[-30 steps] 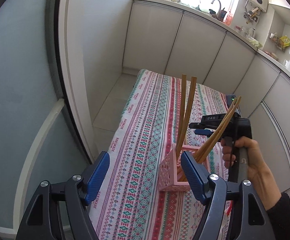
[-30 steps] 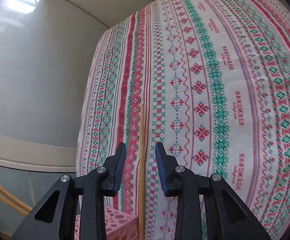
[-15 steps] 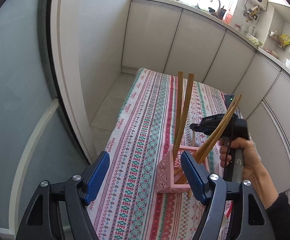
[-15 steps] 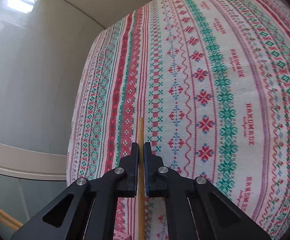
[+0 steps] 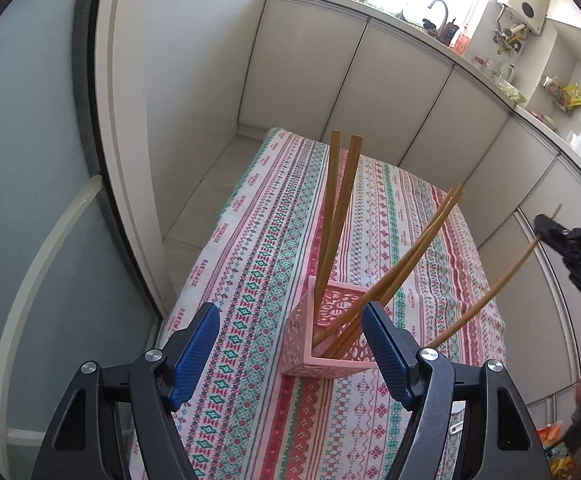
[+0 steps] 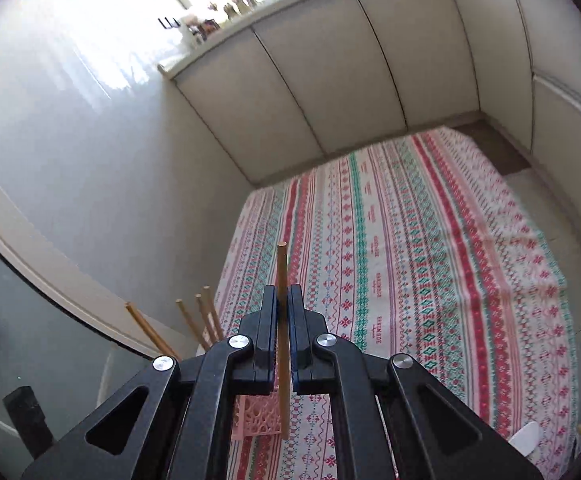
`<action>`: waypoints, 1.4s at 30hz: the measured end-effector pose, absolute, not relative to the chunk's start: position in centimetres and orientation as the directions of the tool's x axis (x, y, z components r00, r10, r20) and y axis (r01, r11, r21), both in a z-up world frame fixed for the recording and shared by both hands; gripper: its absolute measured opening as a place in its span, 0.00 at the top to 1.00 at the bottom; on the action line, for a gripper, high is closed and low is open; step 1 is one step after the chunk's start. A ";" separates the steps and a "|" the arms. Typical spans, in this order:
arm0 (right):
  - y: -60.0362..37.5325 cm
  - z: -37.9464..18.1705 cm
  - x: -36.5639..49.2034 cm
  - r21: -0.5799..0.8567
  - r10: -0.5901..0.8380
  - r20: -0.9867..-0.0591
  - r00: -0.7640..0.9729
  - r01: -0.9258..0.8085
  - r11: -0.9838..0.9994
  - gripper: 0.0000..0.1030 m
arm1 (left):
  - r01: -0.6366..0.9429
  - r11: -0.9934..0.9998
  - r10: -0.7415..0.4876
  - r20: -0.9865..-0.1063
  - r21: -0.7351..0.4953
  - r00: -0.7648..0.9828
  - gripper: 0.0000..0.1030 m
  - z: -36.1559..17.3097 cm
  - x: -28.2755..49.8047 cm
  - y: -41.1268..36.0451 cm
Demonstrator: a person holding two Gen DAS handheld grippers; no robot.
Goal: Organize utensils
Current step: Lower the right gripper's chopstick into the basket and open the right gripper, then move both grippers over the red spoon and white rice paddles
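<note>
A pink perforated basket [image 5: 322, 340] stands on the patterned tablecloth [image 5: 274, 240] and holds several wooden chopsticks [image 5: 334, 216] leaning up and outward. My left gripper [image 5: 290, 344] is open and empty, just in front of the basket. My right gripper [image 6: 282, 308] is shut on a single wooden chopstick [image 6: 282, 336], held in the air above the table. In the left wrist view it shows at the right edge [image 5: 546, 228], with the chopstick [image 5: 494, 292] slanting down behind my left finger. The basket's corner [image 6: 258, 416] shows below my right gripper.
White cabinet fronts [image 5: 370, 88] run behind and along the right of the table. A wall and a glass door [image 5: 30, 200] stand to the left. The tablecloth [image 6: 430, 260] stretches away beyond the basket. A white object [image 6: 526, 436] lies near its right edge.
My right gripper closed on the chopstick lying on the cloth, then lifted it up and away to the right of the basket. My left gripper stayed open and drew back slightly.
</note>
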State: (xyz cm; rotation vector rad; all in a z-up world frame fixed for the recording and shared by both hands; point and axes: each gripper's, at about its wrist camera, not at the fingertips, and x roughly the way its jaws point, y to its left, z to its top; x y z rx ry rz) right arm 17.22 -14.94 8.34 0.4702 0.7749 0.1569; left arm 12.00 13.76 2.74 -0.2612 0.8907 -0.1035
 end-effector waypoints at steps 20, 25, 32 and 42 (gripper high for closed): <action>-4.0 7.2 16.6 0.340 0.312 -0.577 0.755 -0.125 0.932 0.95 | -0.049 0.961 -0.186 -0.767 -0.272 0.614 0.26 2.4 12.6 14.7; -3.6 5.9 17.6 0.349 0.328 -0.607 0.724 -0.128 0.928 0.95 | -0.056 0.960 -0.187 -0.777 -0.275 0.601 0.26 2.1 12.7 14.9; -5.1 7.2 17.2 0.386 0.346 -0.614 0.709 -0.112 0.915 0.79 | -0.024 0.964 -0.198 -0.776 -0.265 0.598 0.26 2.2 12.6 14.4; -11.1 6.8 11.2 0.348 0.260 -0.713 0.652 0.007 0.937 0.55 | 0.075 0.969 -0.237 -0.790 -0.236 0.565 0.19 2.4 11.5 11.0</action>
